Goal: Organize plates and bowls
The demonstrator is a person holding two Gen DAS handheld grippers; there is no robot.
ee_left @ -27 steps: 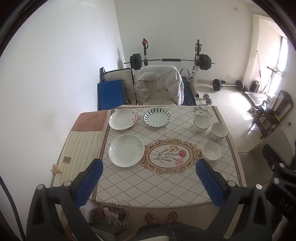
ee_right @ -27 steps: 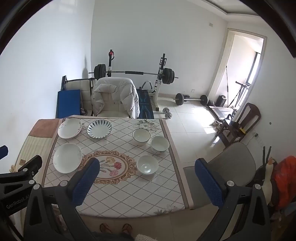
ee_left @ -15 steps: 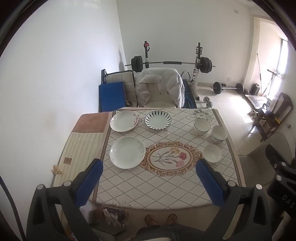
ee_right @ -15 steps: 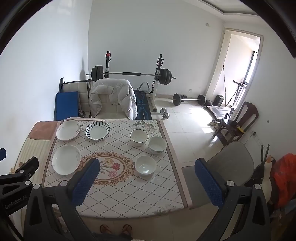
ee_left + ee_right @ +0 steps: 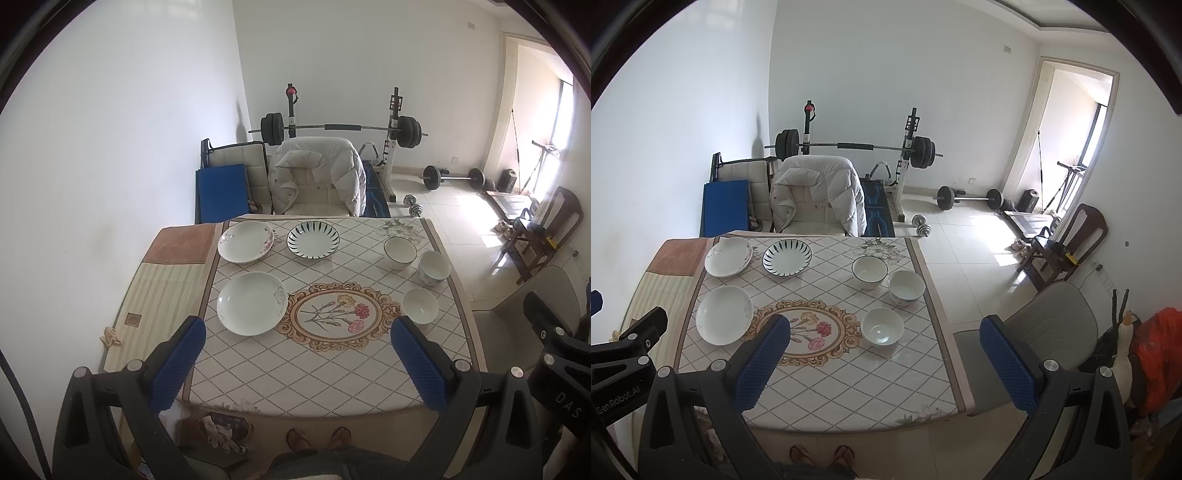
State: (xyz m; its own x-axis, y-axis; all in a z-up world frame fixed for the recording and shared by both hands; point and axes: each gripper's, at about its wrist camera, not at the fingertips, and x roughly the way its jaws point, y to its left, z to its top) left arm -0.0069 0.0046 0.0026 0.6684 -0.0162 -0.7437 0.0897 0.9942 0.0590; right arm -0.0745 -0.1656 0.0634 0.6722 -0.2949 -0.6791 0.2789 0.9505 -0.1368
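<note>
Three plates lie on the left of the table [image 5: 295, 369]: a plain white one [image 5: 252, 303] nearest, a floral one [image 5: 245, 242] at the far left, a striped one [image 5: 313, 240] beside it. Three bowls stand on the right: a dark-rimmed one [image 5: 399, 248], a blue-patterned one [image 5: 434, 267], a small white one [image 5: 420, 305]. They also show in the right wrist view: the plain plate [image 5: 724, 315] and the small bowl [image 5: 882, 326]. My left gripper [image 5: 295, 363] and right gripper [image 5: 886, 363] are both open, empty, high above the table's near edge.
A chair draped with a white jacket [image 5: 317, 177] stands behind the table, with a barbell rack [image 5: 340, 129] past it. A grey chair [image 5: 1045, 328] stands at the table's right. A striped mat [image 5: 162, 295] lies left of the table. My feet [image 5: 317, 437] show below.
Both grippers have drawn slightly back and up, so the table looks a little smaller and farther. The plates and bowls have not moved.
</note>
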